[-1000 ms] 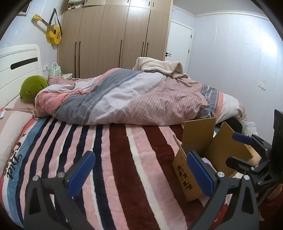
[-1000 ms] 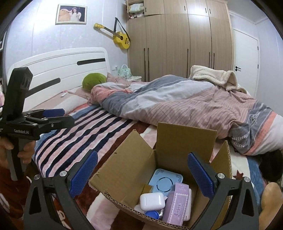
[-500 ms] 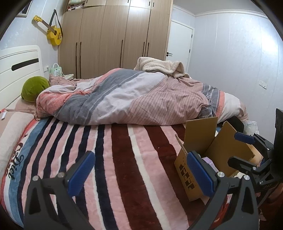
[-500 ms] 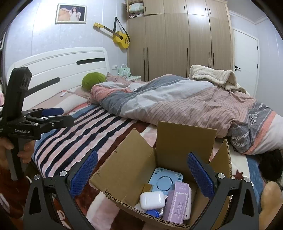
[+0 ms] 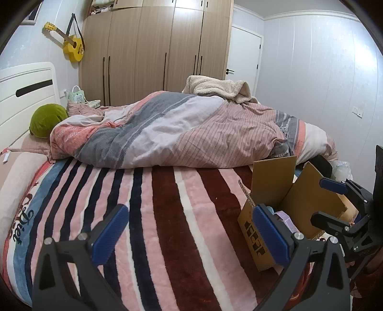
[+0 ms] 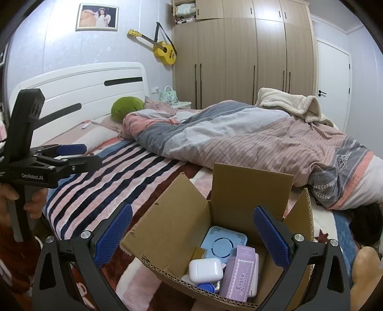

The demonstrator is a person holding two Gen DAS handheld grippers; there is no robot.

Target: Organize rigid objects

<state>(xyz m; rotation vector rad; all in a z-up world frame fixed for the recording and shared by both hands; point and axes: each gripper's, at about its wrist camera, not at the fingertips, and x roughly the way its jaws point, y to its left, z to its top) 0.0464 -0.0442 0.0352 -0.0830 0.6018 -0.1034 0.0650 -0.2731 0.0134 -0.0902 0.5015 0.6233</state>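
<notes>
Striped blanket [image 5: 167, 215] covers the bed, rumpled duvet [image 5: 191, 134] bunched across its far side, green pillow [image 5: 46, 119] by the white headboard [image 6: 79, 91]. Yellow ukulele [image 6: 165, 51] hangs on the wall beside the wooden wardrobe [image 6: 239, 59]; framed photo [image 6: 97, 16] above the headboard.

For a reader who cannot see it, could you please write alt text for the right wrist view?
An open right gripper hangs over an open cardboard box on a striped bed, holding a white case, purple carton and blue device. The left gripper is at far left.

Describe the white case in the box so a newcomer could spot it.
On the striped blanket stands an open cardboard box. The white case lies near its front, left of the purple carton: the only glossy, rounded white item.
</notes>
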